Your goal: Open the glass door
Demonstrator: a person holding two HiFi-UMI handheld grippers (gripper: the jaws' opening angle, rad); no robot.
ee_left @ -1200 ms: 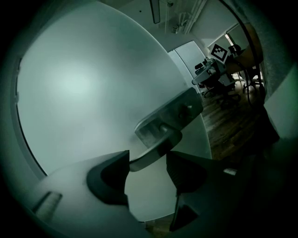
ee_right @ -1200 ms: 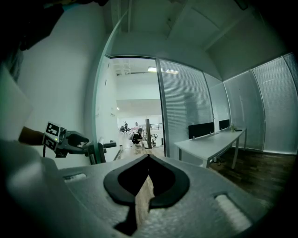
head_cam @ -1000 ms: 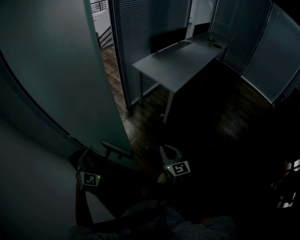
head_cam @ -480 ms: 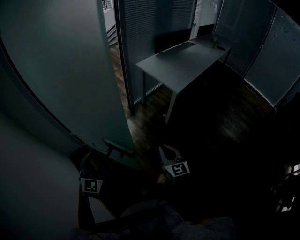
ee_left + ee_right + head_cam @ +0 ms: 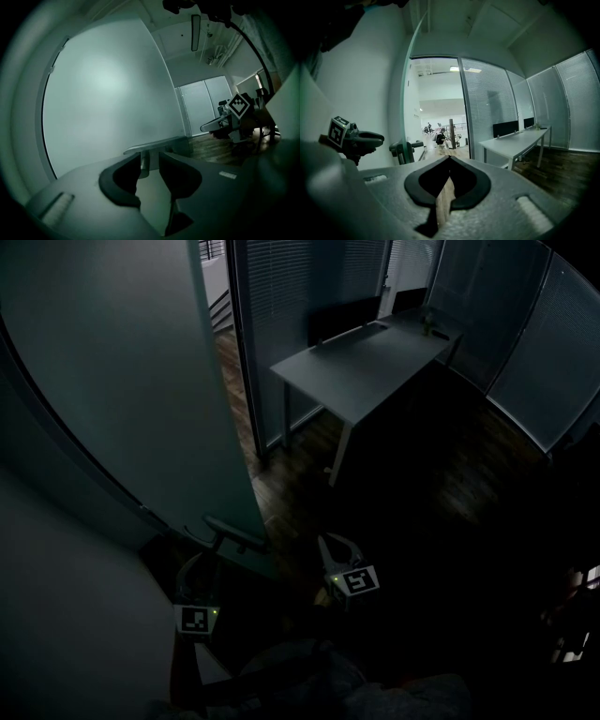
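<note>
The frosted glass door (image 5: 122, 381) stands swung open at the left, its lever handle (image 5: 234, 535) low on its edge. My left gripper (image 5: 204, 559) sits just below and left of the handle. In the left gripper view its jaws (image 5: 149, 168) are closing; the handle (image 5: 154, 144) and its post show through the gap just ahead, and the pads do not press on them. My right gripper (image 5: 339, 542) hangs shut and empty right of the door edge (image 5: 408, 93), over dark floor, its jaws (image 5: 449, 161) meeting.
A grey desk (image 5: 361, 362) stands ahead by the blind-covered glass walls (image 5: 525, 343). Through the doorway (image 5: 436, 108) lies a bright hall with a person (image 5: 439, 137) far off. The wooden floor (image 5: 281, 493) runs past the door edge.
My left gripper has drawn back toward me and rolled, and its jaws have narrowed. The right gripper has stayed where it was.
</note>
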